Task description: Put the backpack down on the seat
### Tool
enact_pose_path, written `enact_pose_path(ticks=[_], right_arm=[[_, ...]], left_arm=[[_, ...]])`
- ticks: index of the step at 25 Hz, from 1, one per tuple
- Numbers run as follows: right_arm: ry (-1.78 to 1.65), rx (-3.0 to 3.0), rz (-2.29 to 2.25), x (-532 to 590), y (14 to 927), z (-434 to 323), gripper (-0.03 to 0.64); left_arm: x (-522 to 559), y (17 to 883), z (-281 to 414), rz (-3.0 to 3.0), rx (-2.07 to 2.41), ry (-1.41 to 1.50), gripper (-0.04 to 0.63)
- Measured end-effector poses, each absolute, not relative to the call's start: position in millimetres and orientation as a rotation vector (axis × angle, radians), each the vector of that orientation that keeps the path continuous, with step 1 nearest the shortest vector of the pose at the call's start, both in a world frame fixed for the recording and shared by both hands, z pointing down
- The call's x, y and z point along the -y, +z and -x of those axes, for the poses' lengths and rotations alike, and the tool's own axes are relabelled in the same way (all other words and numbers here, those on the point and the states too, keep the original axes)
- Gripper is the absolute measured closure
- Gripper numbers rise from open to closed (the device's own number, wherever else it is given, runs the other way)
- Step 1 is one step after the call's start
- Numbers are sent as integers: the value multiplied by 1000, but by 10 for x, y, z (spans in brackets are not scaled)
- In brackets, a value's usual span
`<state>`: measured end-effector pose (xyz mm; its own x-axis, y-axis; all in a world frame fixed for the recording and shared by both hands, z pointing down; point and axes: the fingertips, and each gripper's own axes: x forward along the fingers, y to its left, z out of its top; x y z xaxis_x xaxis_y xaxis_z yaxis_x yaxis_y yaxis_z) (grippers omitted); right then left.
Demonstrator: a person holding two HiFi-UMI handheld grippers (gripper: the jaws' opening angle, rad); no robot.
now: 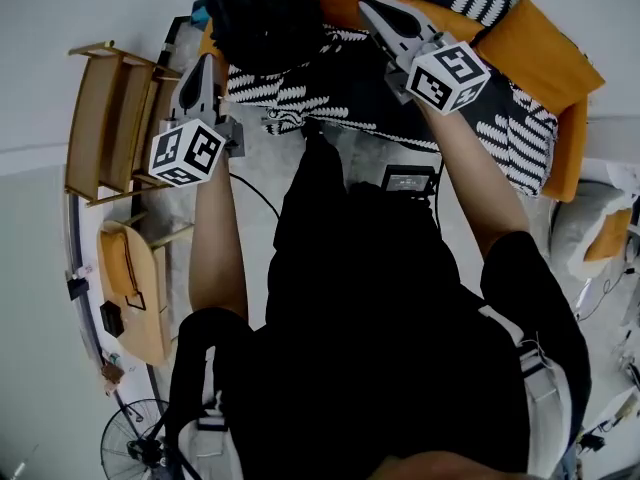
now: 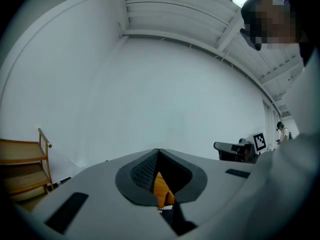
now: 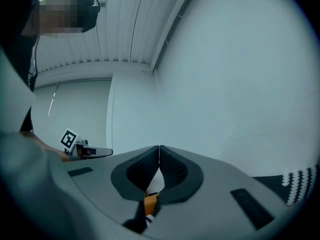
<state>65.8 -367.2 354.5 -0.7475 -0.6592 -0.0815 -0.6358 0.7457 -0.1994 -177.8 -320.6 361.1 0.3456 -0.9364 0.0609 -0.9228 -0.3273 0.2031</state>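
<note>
The black backpack [image 1: 262, 13] lies on the seat [image 1: 545, 53], an orange sofa covered by a black-and-white patterned throw [image 1: 335, 78], at its left end. My left gripper [image 1: 205, 66] hangs just left of the sofa's edge, below the backpack, shut with nothing in it. My right gripper [image 1: 373, 6] is over the throw to the right of the backpack, also shut and empty. In the left gripper view the jaws [image 2: 158, 152] meet against the bare wall; in the right gripper view the pads [image 3: 159, 149] touch as well.
A wooden shelf rack [image 1: 105, 118] stands left of the sofa, with a wooden stool [image 1: 135, 288] and a fan [image 1: 140, 438] nearer to me. A small black device [image 1: 408, 180] lies on the floor in front of the sofa. Cushions [image 1: 600, 233] are piled at right.
</note>
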Motion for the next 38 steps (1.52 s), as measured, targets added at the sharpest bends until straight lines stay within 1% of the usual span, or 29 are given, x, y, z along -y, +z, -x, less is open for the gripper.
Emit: enact_pose_path(ticks=[6, 12, 16, 20, 25, 29, 38], right_arm=[[-201, -2731, 1138, 3090, 3321, -989, 584], [-229, -2762, 1156, 2661, 3440, -922, 584], [-260, -2802, 1178, 2437, 3555, -808, 584], [-325, -2816, 1248, 2003, 3793, -692, 584], [-332, -2839, 1273, 1515, 3900, -487, 584], [-338, -2840, 1291, 1070, 3919, -363, 584], [-367, -2823, 1350, 144, 4020, -68, 584]], left_arm=[[2576, 3343, 1477, -2487, 1681, -50, 580], [2077, 3321, 1458, -2486, 1611, -114, 580], [1792, 3402, 1577, -2464, 1660, -75, 580], [1287, 3730, 1706, -2399, 1630, -57, 580], [823, 3918, 1811, -2381, 1630, -42, 580], [461, 3994, 1990, -2346, 1686, -5, 580], [-423, 4061, 2354, -2318, 1649, 23, 580]])
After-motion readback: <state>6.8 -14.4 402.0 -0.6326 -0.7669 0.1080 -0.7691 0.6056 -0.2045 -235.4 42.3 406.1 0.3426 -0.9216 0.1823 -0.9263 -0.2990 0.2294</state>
